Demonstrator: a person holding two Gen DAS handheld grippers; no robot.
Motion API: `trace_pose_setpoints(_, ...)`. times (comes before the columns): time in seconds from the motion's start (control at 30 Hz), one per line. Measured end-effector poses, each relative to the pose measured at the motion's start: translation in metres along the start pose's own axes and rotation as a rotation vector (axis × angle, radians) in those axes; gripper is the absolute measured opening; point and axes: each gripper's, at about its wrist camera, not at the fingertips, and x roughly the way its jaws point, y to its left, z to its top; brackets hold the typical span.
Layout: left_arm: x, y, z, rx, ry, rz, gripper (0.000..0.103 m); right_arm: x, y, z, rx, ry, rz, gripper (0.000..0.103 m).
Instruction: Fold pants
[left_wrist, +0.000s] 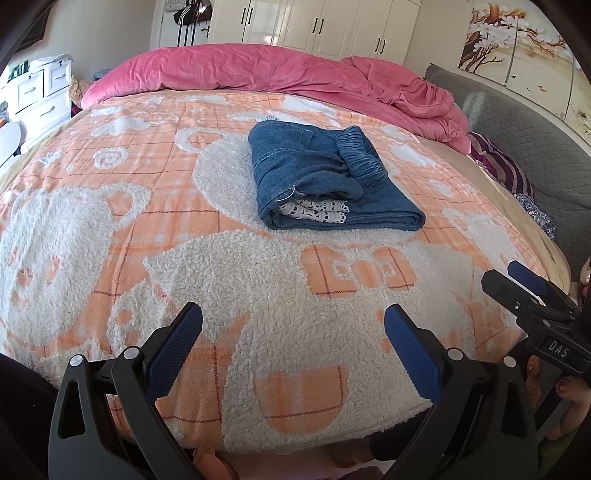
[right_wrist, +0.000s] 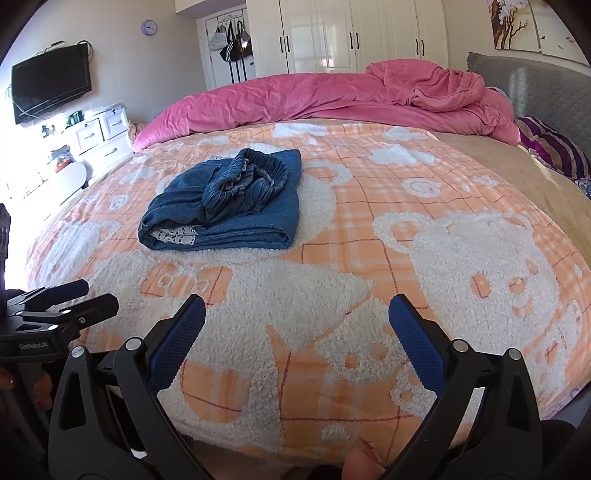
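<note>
On the bed (left_wrist: 92, 221), going left to right, we hold our left gripper (left_wrist: 293, 332) spread wide and empty near the front edge. Mid-bed, well apart from both grippers, the pants (left_wrist: 325, 177) lie in a compact folded bundle. Our right gripper (right_wrist: 297, 321) is likewise wide, empty. We judge folding essentially done.

The left gripper (left_wrist: 293, 319) and right gripper (right_wrist: 297, 310) are hovering side by side, jaws spread wide, seemingly gripping nothing.
</note>
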Motion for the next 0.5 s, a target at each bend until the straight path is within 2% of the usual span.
trace_pose_setpoints(0.5,0.0,-0.0001,0.0,0.002,0.004,-0.003,0.098,0.0008,-0.0003,-0.0002,-0.003,0.005,-0.003,0.094)
